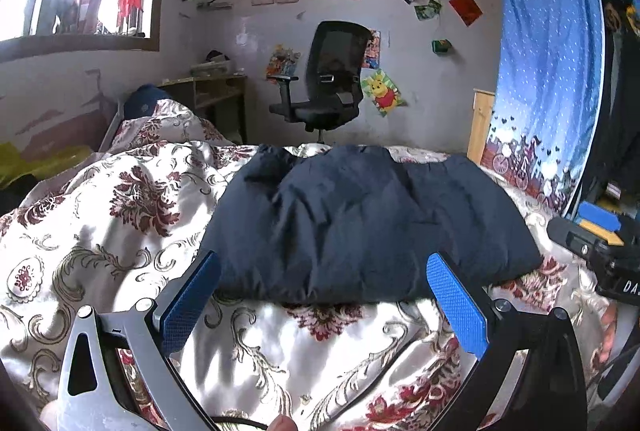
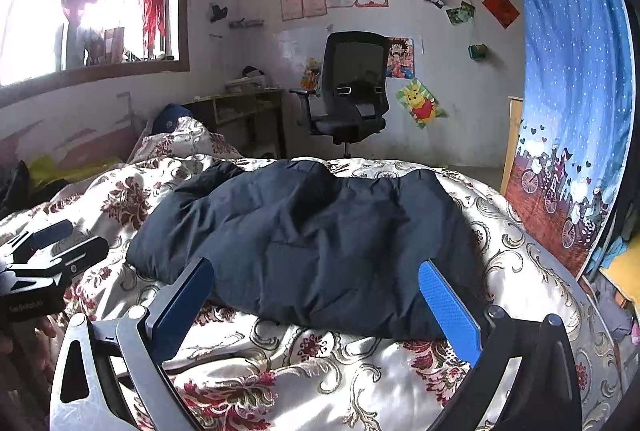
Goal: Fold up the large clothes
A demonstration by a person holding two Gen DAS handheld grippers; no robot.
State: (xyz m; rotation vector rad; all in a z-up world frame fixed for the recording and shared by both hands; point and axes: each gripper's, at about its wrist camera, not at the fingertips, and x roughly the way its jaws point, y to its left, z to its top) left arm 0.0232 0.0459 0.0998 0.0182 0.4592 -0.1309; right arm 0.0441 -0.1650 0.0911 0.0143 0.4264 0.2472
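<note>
The dark navy padded jacket lies in a puffy, already bundled heap on the cream satin bedspread with maroon floral medallions, across the middle of the bed and just ahead of both tools. The left gripper hangs above the bedspread with its blue textured pads spread wide and nothing between them; the right gripper is likewise released, its near pad tips overlapping the jacket's front edge in the picture, though contact cannot be confirmed.

Judging from here, the main risk is the slick, thick fill: a pinch on the near hem could catch only the top layer, so the bundle peels open rather than folding as one. The satin cover is also rumpled and slippery, so a pad could snag it with the jacket, or the heap could slide away when pushed.

The left wrist view shows the jacket's right end and the other tool's black body at the right edge. The right wrist view alone shows the jacket's left end trailing back toward the pillow, and the bare bedspread sloping to the blue dotted curtain
</note>
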